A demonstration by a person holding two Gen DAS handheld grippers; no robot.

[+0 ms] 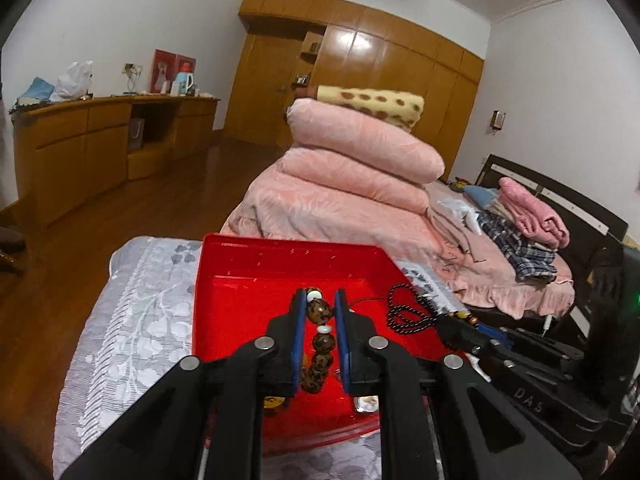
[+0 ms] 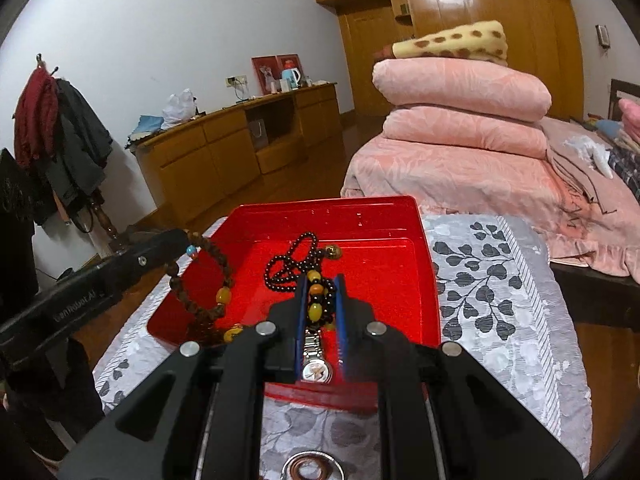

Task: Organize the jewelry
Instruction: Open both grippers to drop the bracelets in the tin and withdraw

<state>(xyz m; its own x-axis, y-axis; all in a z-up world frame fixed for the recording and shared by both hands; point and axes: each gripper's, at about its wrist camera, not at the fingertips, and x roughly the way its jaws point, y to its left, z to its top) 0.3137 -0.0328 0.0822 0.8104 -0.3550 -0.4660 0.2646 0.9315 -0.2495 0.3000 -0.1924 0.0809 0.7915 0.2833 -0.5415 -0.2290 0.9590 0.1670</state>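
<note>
A red tray [image 1: 240, 312] [image 2: 380, 260] sits on a table under a grey leaf-patterned cloth. My left gripper [image 1: 319, 294] is shut on a brown mottled bead bracelet [image 1: 320, 310], which hangs over the tray. From the right wrist view this left gripper [image 2: 182, 236] comes in from the left, the bracelet [image 2: 224, 280] dangling from it. My right gripper [image 2: 321, 280] is shut on a dark bead necklace [image 2: 292, 264] with amber beads, over the tray. A silver watch [image 2: 317, 368] lies in the tray beneath its fingers. The right gripper [image 1: 460, 328] and necklace [image 1: 404, 308] show at the tray's right edge.
A coiled copper-coloured ring [image 2: 312, 468] lies on the cloth [image 2: 480, 280] in front of the tray. Behind the table is a bed with stacked pink quilts [image 1: 360, 160]. A wooden sideboard [image 2: 224, 152] lines the wall, and a coat stand [image 2: 60, 140] is at the left.
</note>
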